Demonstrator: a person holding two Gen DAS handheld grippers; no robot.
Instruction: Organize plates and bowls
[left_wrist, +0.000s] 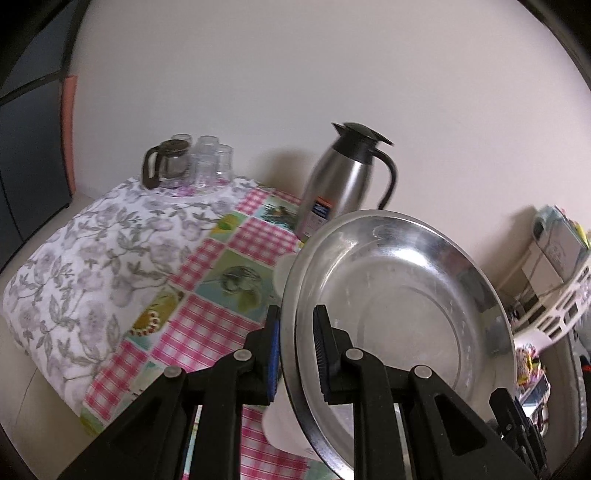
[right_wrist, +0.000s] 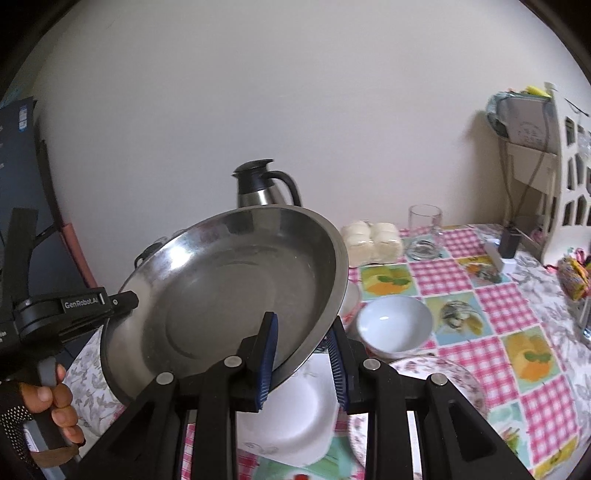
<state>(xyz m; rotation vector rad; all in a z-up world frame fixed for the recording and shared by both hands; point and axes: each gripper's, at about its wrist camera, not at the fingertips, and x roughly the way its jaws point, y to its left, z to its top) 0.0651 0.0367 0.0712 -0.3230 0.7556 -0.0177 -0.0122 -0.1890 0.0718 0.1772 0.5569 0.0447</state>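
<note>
A round stainless-steel plate with a raised rim (left_wrist: 399, 306) is held clear above the desk (right_wrist: 491, 302), tilted, filling the lower centre of both wrist views. Its rim is clamped at one side by the left hand-held gripper (left_wrist: 297, 354), whose blue-padded jaws are closed narrowly on the edge, and at the opposite side by the right hand-held gripper (right_wrist: 304, 363), likewise closed on the rim. In the right wrist view the left hand-held gripper is seen at the left edge, gripped by a hand (right_wrist: 55, 406). Beneath the plate a white square dish (right_wrist: 291, 424) lies on the checked cloth. A white round bowl (right_wrist: 393, 326) stands just right of centre, and a floral-patterned plate (right_wrist: 443, 380) lies at lower right. A steel jug with a black lid (left_wrist: 347, 177) stands against the wall behind.
</note>
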